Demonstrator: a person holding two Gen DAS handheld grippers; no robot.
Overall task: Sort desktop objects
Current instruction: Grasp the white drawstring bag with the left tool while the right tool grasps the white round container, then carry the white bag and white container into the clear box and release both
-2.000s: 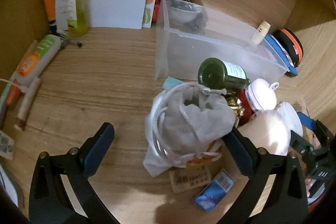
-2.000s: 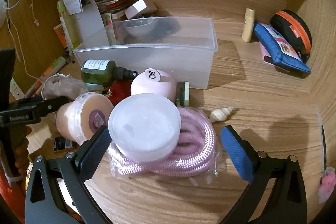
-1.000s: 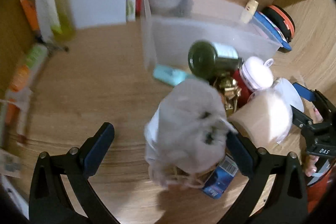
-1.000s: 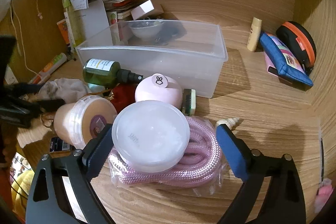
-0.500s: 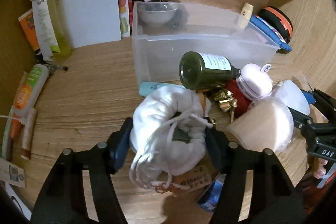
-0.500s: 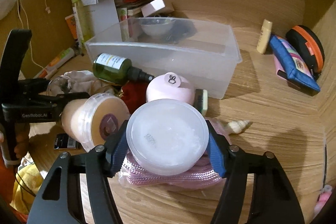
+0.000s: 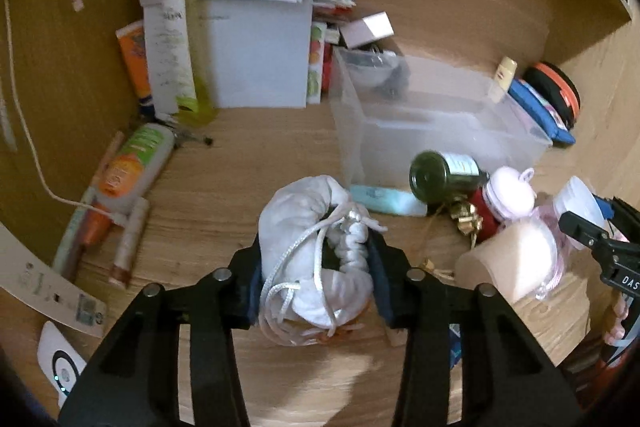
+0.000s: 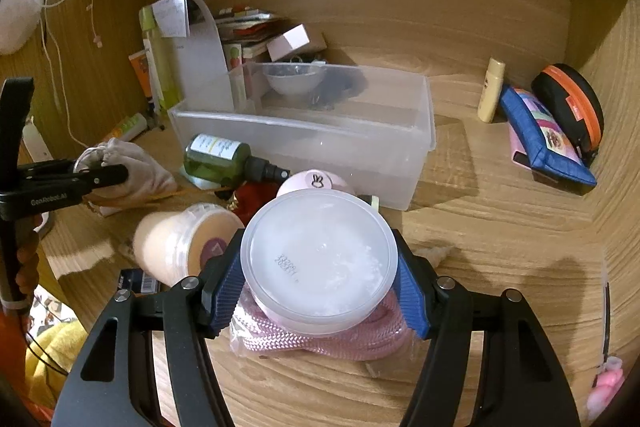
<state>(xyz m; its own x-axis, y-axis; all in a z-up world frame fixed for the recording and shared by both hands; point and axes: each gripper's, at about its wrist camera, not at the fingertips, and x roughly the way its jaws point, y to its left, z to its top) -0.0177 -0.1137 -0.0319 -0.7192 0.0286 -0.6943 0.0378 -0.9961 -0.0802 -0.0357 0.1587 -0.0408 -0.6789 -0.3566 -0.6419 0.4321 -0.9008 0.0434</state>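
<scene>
step: both grasps made, judged ready to lift | left gripper (image 7: 316, 279) clamped on white drawstring pouch (image 7: 316, 247) – soft, cords loose | right gripper (image 8: 318, 279) closed around frosted round tub (image 8: 320, 259), atop pink rope coil (image 8: 320, 339) | next: carry each over the clear bin (image 8: 320, 135) rim – just behind the clutter

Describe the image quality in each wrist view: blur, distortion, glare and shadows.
Left wrist view: strong fisheye bending and dark corners; motion blur smears the green bottle and the papers, while the left gripper on the drawstring pouch stays fairly sharp. Right wrist view: sharper, the clear bin casting a soft shadow rightward; mild glare on the frosted lid in the right gripper.
</scene>
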